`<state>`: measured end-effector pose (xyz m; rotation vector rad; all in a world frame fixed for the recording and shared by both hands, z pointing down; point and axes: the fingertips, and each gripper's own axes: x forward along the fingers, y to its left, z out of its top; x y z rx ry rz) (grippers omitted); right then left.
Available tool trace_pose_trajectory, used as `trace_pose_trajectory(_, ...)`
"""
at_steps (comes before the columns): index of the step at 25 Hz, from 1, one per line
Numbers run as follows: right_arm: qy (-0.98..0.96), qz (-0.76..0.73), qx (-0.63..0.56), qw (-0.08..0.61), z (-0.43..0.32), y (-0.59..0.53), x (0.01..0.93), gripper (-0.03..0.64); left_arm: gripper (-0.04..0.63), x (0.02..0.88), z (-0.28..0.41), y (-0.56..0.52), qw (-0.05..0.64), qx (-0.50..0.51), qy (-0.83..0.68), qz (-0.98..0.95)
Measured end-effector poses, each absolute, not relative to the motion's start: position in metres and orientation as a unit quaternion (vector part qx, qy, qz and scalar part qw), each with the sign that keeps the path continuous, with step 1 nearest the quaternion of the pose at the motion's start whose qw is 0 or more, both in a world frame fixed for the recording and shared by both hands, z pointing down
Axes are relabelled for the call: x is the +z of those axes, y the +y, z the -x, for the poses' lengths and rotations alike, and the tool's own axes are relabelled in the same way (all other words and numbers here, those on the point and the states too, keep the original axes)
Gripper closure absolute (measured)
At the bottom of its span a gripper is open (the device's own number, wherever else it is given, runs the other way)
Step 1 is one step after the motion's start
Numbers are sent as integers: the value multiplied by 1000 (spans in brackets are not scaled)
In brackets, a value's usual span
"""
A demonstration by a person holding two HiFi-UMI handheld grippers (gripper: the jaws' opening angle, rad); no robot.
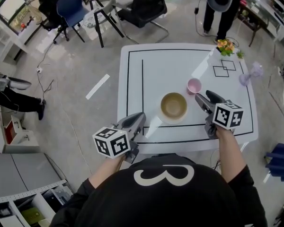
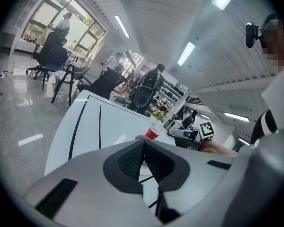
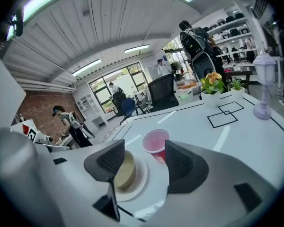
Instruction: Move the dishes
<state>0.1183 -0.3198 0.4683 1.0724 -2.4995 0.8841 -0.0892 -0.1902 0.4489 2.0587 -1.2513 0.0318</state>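
Head view shows me closest of all: my dark shirt carries one white mark [image 1: 163, 175] that looks like a 3, the only thing here near to readable writing. The marker cubes [image 1: 112, 142] on my tools bear black-and-white square patterns, no words.

My left gripper [image 1: 140, 118] hovers over the front edge of the white table [image 1: 180, 60]. In the left gripper view its jaws are pressed together with nothing between them. My right gripper [image 1: 202, 100] hangs over the table's right side; in the right gripper view its jaws stand wide apart and clamp nothing.

Just ahead of both tools a tan bowl [image 1: 173, 105] sits on a white plate [image 3: 138, 176], close to the front edge. A pink cup [image 1: 194, 85] stands just beyond and to the right, near the plate. From the right tool it shows in the gap of the jaws but ahead of the pads.

As I judge it, the risks lie here. The cup looks light, so a jaw arriving off-centre could tip it or shove it into the plate. The bowl appears to rest loose, so tilting the plate could slide it off.

Farther back are two overlapping black squares [image 1: 225, 69], a pale lilac lamp-shaped ornament [image 1: 253, 72] and a flower pot [image 1: 225, 46]. I see no brand or label on any dish.
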Motion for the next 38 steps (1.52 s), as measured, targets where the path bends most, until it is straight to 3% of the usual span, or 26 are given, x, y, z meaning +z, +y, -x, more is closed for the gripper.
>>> trace_pose_trajectory(20, -834, -331, 410, 162, -62, -283, 541, 415, 592, 461, 114, -175, 370, 22, -495, -786)
trace_pose_trajectory(38, -818, -362, 414, 172, -56, -287, 556, 585, 592, 470, 115, -183, 378, 14, -499, -779)
